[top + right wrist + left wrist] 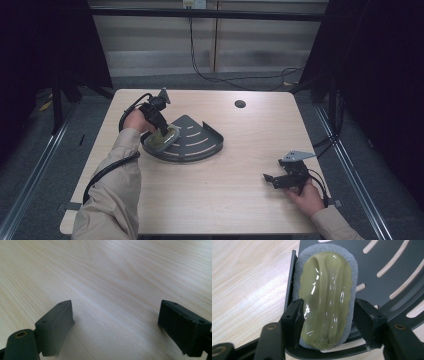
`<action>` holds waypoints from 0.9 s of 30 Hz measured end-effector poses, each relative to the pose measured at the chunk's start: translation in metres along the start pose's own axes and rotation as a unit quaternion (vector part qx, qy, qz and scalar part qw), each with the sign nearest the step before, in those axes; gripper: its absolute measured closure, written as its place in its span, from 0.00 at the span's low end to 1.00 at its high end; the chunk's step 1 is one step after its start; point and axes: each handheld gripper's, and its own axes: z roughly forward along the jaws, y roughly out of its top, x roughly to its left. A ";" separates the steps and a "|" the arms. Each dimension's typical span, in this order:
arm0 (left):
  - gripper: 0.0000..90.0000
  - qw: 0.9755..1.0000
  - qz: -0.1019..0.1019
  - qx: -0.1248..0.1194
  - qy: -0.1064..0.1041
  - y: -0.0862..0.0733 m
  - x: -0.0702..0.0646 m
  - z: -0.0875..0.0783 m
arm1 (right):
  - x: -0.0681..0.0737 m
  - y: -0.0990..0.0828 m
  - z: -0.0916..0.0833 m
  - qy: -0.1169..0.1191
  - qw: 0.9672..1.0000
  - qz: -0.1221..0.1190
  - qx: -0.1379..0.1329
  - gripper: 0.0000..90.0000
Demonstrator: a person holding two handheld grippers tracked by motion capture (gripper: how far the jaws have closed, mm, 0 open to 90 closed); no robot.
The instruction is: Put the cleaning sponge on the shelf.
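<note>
Item: olive-green plastic scrubber with grey sponge base (325, 296), on dark grey slotted fan-shaped metal tray (392, 270). Left tongs (325, 322) straddle it, unclamped. Right tongs (127, 327) apart, away from tray.

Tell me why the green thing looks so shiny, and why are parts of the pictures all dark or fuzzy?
In the left gripper view, lamp glare streaks white down the glossy green handle of the sponge, while the black jaws at the bottom are soft with blur. In the high view, the table is lit but both sides fall into near-black shadow. In the right gripper view, the far wood grain blurs and a pale sheen lies across it.
</note>
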 end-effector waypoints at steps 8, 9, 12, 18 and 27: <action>0.34 1.000 -0.018 -0.008 0.004 -0.008 0.001 -0.009 | 0.000 0.000 0.000 0.000 1.000 0.000 0.000 0.14; 0.33 1.000 -0.018 -0.008 0.004 -0.008 0.001 -0.009 | 0.000 0.000 0.000 0.000 1.000 0.000 0.000 0.14; 0.32 1.000 -0.022 -0.011 0.005 -0.012 -0.001 -0.013 | 0.000 0.000 0.000 0.000 1.000 0.000 0.000 0.14; 0.31 1.000 -0.022 -0.015 0.007 -0.019 -0.001 -0.021 | 0.000 0.000 0.000 0.000 1.000 0.000 0.000 0.14; 0.30 0.999 -0.028 -0.018 0.007 -0.030 -0.002 -0.031 | 0.000 0.000 0.000 0.000 1.000 0.000 0.000 0.14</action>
